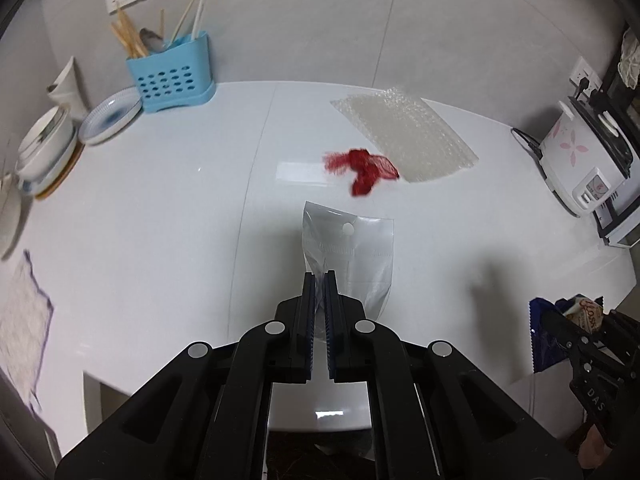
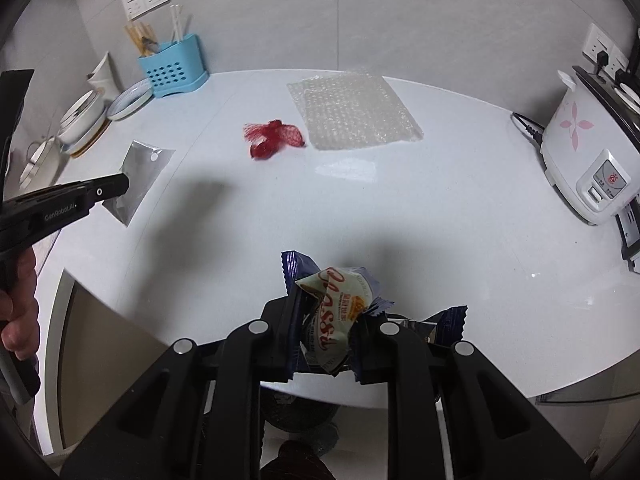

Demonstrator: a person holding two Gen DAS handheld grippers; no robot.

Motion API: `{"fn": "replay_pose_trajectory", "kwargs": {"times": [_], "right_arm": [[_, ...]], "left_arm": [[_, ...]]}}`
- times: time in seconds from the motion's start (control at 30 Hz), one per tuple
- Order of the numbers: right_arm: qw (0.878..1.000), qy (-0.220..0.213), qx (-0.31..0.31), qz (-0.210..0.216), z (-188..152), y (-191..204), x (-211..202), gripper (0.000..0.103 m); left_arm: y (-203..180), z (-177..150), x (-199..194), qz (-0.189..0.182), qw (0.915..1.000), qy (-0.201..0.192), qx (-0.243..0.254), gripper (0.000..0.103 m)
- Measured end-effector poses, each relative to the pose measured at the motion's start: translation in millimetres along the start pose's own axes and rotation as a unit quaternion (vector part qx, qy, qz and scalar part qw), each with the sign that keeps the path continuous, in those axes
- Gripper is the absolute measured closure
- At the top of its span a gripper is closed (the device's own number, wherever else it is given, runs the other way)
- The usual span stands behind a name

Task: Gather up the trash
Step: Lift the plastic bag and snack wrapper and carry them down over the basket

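Observation:
My left gripper (image 1: 320, 280) is shut on a clear plastic bag (image 1: 356, 252) and holds it above the white counter (image 1: 160, 208); the bag (image 2: 140, 176) and left gripper (image 2: 120, 186) also show in the right wrist view. My right gripper (image 2: 332, 304) is shut on a crumpled snack wrapper (image 2: 332, 312), dark blue and cream, near the counter's front edge; the wrapper (image 1: 560, 328) also shows in the left wrist view. A red mesh net (image 1: 360, 168) (image 2: 274, 138) lies on the counter beside a sheet of bubble wrap (image 1: 408, 136) (image 2: 352, 110).
A blue utensil caddy (image 1: 172, 76) with chopsticks, plates (image 1: 110, 116) and bowls (image 1: 46, 144) stand at the back left. A white rice cooker (image 2: 588, 148) stands at the right. A cloth (image 1: 20, 316) lies at the left edge.

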State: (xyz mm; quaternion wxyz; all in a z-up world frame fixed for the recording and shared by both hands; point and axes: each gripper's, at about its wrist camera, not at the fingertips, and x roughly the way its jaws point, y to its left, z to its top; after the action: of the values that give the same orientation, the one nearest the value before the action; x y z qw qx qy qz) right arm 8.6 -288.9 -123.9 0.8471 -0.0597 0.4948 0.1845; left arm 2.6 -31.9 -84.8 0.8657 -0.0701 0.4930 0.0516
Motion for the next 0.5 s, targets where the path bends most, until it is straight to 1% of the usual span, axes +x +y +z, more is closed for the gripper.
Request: {"fn": "replay_pose_trajectory", "kwargs": {"times": [0.23, 0.33, 0.5], "right_arm": [[0.999, 0.007, -0.031, 0.022, -33.8, 2.8, -12.8, 0.085], [0.999, 0.009, -0.037, 0.030, -46.0, 6.5, -16.8, 0.085], [0.999, 0.009, -0.044, 0.030, -66.6, 16.9, -22.1, 0.085]], "left_arm": [[-11.2, -60.6, -23.8, 0.009, 0.9996, 0.001, -0.028, 0.099], [-13.0, -81.4, -29.5, 0.009, 0.9993, 0.004, -0.035, 0.099], [-15.7, -109.5, -41.9, 0.001, 0.9994, -0.003, -0.033, 0.099]]}}
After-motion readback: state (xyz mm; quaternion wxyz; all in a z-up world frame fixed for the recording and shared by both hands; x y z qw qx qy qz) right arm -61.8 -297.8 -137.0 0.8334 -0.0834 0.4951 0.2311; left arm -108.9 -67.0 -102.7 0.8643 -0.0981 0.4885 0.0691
